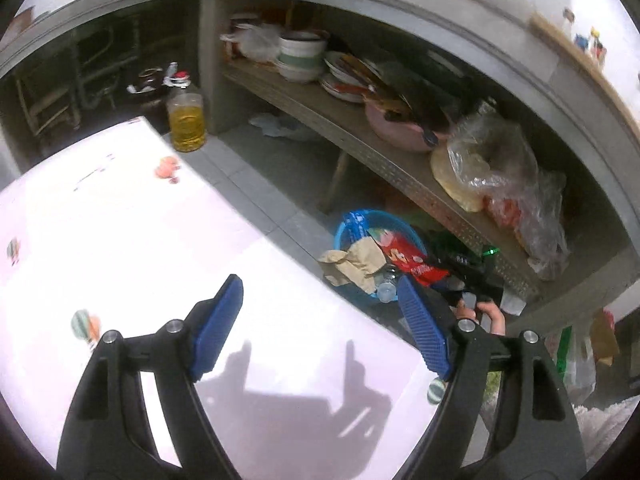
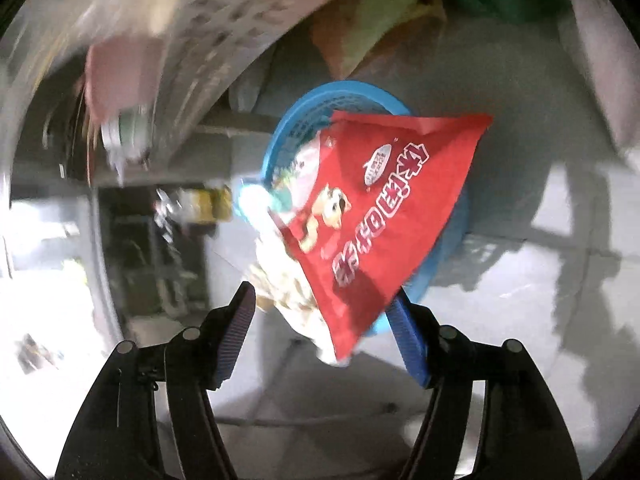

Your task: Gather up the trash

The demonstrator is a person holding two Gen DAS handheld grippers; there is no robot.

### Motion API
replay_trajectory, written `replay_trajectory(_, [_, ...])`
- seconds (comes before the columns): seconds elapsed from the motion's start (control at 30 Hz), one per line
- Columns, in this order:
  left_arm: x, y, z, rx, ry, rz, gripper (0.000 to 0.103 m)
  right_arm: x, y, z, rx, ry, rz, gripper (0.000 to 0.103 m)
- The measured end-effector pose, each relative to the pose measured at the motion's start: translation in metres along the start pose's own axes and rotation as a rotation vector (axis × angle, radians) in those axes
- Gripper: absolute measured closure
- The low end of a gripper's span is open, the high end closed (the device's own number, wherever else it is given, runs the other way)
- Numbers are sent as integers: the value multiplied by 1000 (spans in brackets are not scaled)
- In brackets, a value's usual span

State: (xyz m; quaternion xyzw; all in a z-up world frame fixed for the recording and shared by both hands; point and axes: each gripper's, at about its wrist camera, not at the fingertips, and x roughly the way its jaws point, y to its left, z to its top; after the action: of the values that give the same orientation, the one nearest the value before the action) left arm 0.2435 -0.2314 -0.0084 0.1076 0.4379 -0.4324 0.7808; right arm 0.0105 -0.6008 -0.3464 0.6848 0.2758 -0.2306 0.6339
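While your right gripper stands spread above the blue basket, the red snack bag drops free; left gripper gapes empty.

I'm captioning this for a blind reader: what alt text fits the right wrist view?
A red printed snack bag lies across a round blue plastic basket of trash on the floor, its lower end between the open right tool.
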Motion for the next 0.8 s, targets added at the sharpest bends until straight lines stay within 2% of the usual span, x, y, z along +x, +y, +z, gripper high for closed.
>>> replay_trajectory(0.13, [-16,17,-10,-21,-24,18,28,-8,2,-14,-61,14,-96,38])
replay_trajectory(0.23, [-28,27,-18,-35,-45,32,28,-38,-1,-29,-77,-71,-130,38])
replay_trajectory(0.3, [-36,32,-22,-39,-65,42,28,-63,5,-42,-135,-168,-98,43])
replay_trajectory(0.37, [-40,35,-25,-46,-77,50,28,-68,25,-46,-214,-196,-99,53])
replay_trajectory(0.4, [-42,38,-27,-51,-86,51,28,-62,46,-45,-285,-177,-103,58])
replay_trajectory(0.53, [-44,43,-32,-72,-89,44,28,-7,110,-47,-459,-35,-111,79])
replay_trajectory(0.57, [-44,44,-34,-73,-85,41,28,13,122,-47,-485,13,-126,90])
replay_trajectory(0.67, [-43,46,-39,-77,-78,47,28,89,145,-45,-538,154,-254,97])
replay_trajectory(0.77, [-42,54,-42,-92,-65,56,28,142,148,-47,-580,220,-370,97])
replay_trajectory(0.8, [-42,56,-42,-95,-62,62,28,161,147,-48,-598,230,-432,97])
